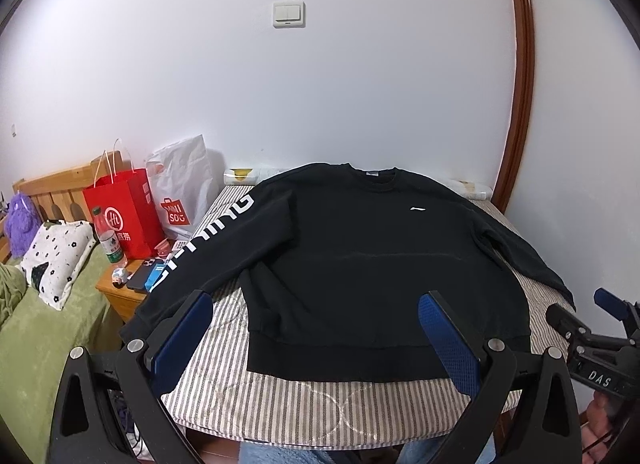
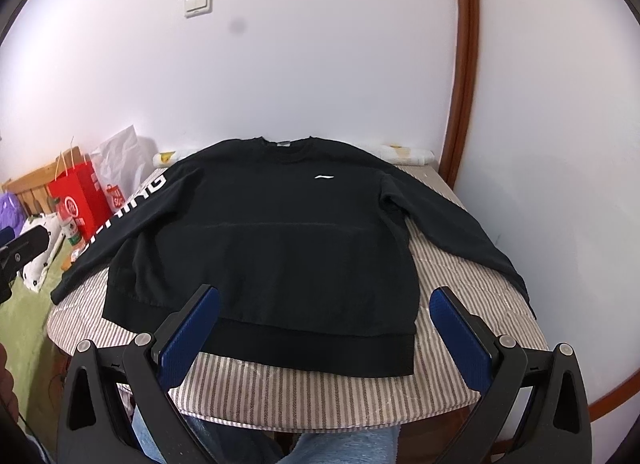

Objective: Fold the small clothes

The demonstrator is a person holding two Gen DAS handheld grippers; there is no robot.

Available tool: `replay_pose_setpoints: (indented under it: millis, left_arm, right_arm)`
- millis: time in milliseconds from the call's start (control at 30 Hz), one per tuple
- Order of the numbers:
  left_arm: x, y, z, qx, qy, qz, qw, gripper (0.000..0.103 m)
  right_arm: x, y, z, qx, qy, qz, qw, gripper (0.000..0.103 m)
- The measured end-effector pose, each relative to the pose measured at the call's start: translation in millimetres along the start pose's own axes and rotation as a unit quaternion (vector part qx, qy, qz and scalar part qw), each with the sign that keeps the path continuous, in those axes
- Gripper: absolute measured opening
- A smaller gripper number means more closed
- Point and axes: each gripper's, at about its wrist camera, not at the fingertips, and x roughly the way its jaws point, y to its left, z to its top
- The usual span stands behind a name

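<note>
- While both tools hover near the front edge of the striped table cover [image 1: 320, 396], the black sweatshirt [image 1: 360, 256] lies flat and face up on it, collar toward the wall, both sleeves spread outward.
- Left gripper [image 1: 316, 338]: jaws set wide, nothing between them. Right gripper [image 2: 326, 334]: jaws likewise wide and empty. Neither appears to touch the cloth.
- Risk, sleeve overhang: the lettered sleeve [image 1: 200, 248] runs past the cover's left edge. A pull on the body would likely drag it off toward the nightstand [image 1: 120, 296].
- Risk, clutter: a water bottle [image 1: 108, 240], a phone [image 1: 138, 278] and a red paper bag [image 1: 124, 211] stand near that sleeve; a swept sleeve could knock them over.
- Risk, layer pick-up: the hem band [image 2: 304, 348] is thick and doubled. A shallow pinch may catch only the top layer and produce an uneven fold.
- Risk, cover creep: the cover looks loose, so a low grasp could take it up with the garment.
- View difference, left wrist: it shows the nightstand items clearly, plus the right tool at the frame's right edge.
- View difference, right wrist: it shows the plain sleeve [image 2: 460, 223] at full length, down to the cuff at the cover's right edge; the clutter is small and partly hidden there.
</note>
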Motion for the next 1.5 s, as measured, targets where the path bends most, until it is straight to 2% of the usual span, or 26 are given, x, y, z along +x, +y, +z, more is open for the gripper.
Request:
replay_pose_setpoints:
  millis: [133, 300, 600, 900, 1000, 1200, 1500]
  left_arm:
    - [0.0, 2.3, 1.5, -0.016, 0.000, 0.001, 0.9999, 0.103]
    - [-4.4, 1.5, 2.3, -0.010, -0.006, -0.003, 0.9999, 0.103]
    - [-9.2, 0.4, 2.3, -0.007, -0.021, -0.001, 0.9998, 0.103]
    - [-16.2, -11.0, 3.5, 0.010, -0.022, -0.020, 0.9995, 0.103]
    - [-19.6, -13.4, 4.5, 0.013, -0.031, -0.019, 0.9993, 0.103]
    - [-18.9, -16.7, 7.8, 0.007, -0.029, -0.038, 0.9988, 0.103]
    - [-6.7, -6.5, 6.6, -0.007, -0.022, -0.037, 0.9990, 0.103]
  right_arm:
    - [-0.9, 6.0, -1.5, -0.013, 0.000, 0.006, 1.000, 0.103]
    - [-4.7, 0.4, -2.0, -0.008, -0.003, 0.022, 1.000, 0.103]
    - [-12.9, -7.1, 1.4, 0.002, -0.024, 0.022, 0.999, 0.103]
    - [-10.8, -18.8, 1.7, 0.019, -0.018, 0.015, 1.000, 0.103]
    - [-11.2, -20.1, 3.1, 0.019, -0.022, 0.026, 0.999, 0.103]
    - [-13.9, -21.6, 4.5, 0.012, -0.022, 0.003, 1.000, 0.103]
    - [-14.4, -18.1, 7.3, 0.014, -0.031, 0.011, 0.999, 0.103]
